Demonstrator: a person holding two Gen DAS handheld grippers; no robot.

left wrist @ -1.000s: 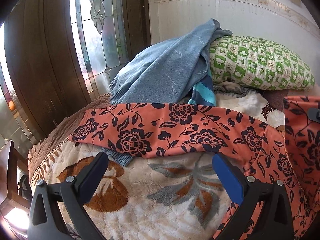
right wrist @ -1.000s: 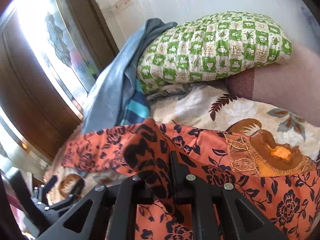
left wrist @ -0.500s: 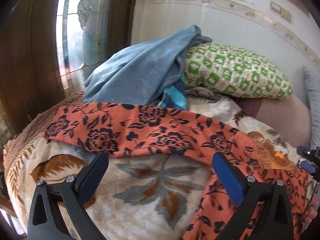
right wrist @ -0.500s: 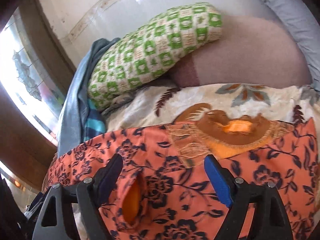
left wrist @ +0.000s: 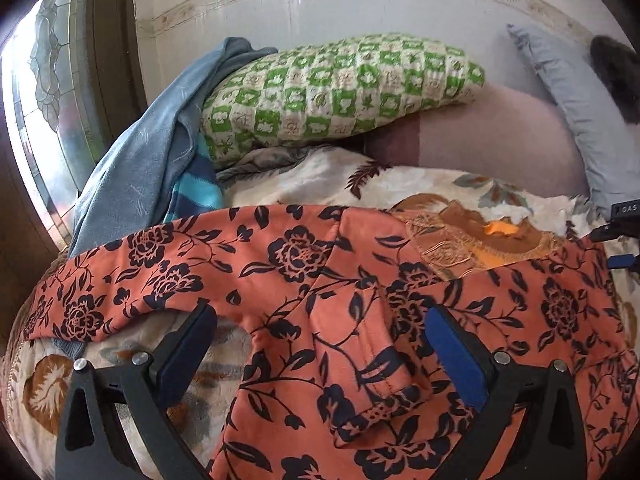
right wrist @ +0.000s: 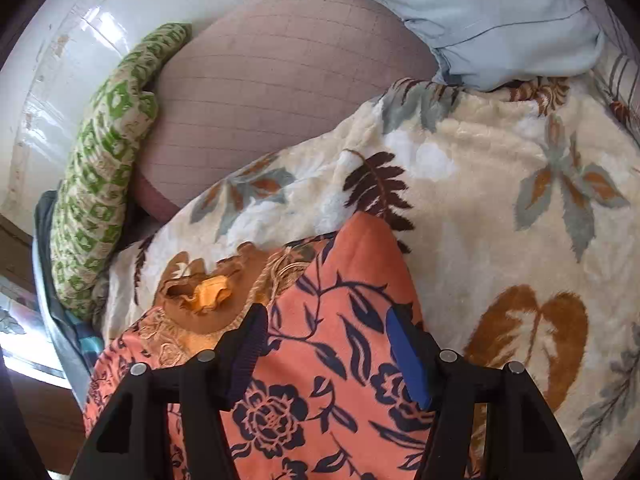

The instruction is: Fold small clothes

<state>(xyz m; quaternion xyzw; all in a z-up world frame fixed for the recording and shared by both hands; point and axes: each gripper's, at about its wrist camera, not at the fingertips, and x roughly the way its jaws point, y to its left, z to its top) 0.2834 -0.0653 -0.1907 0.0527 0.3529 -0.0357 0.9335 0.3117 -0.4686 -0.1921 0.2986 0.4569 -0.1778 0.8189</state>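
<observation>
Reaching for new holds, I hover both grippers over the orange floral garment [left wrist: 304,280] spread flat on the blanket [right wrist: 500,208]. My left gripper [left wrist: 320,344] gapes wide, holding nothing; my right gripper [right wrist: 326,354], jaws just narrowing yet apart, straddles the shoulder. Next I must pinch cloth and fold inward.

Orange garment [left wrist: 320,288] with dark floral print and embroidered neckline, rumpled, spread across the bed.

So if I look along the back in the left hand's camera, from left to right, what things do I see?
Patterned glass window → blue towel → green checked pillow → pinkish cushion → pale blue pillow.
</observation>
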